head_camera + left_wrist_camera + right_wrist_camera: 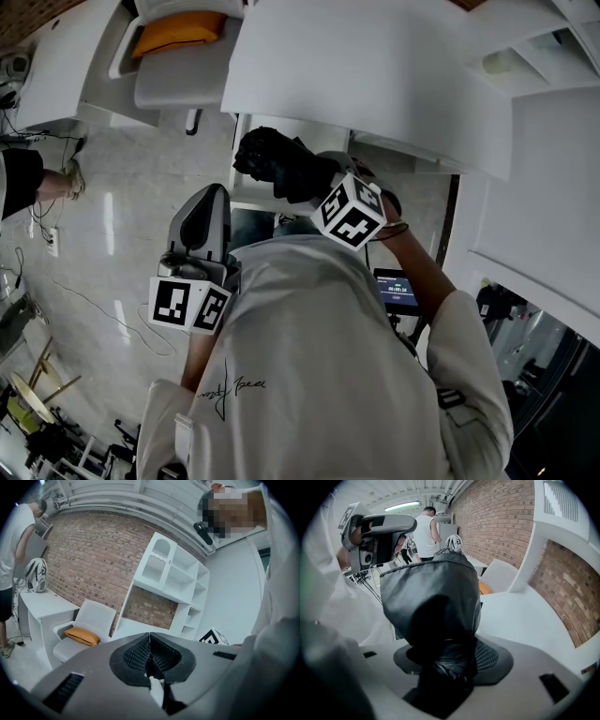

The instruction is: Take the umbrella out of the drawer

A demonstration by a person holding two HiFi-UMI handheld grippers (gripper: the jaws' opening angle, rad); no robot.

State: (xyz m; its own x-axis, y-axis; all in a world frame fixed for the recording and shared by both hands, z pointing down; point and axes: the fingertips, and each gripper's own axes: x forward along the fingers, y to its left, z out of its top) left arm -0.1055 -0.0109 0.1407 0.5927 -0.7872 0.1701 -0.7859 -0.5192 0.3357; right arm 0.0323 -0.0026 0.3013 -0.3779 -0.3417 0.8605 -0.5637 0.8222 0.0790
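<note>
near the upper middle of the head view, the right gripper [317, 186] held the umbrella [279, 165], a folded black bundle raised in front of the person's chest, just below the edge of the white desk [375, 75]. its own view showed the jaws clamped tight on the dark cloth at the bundle's lower end, with the rest standing up beyond the pads. at centre left of the head view, the left gripper [212, 195] hung apart from the umbrella, its jaws pressed together on nothing. i could not tell for sure which dark opening under the desk was the drawer, but the umbrella looked clear of it. the hold seemed to be on loose fabric rather than the shaft, so the bundle could slide. a firm squeeze and a slow, level carry away from the desk edge would suit, and the free gripper might open and take the far end to steady it.
</note>
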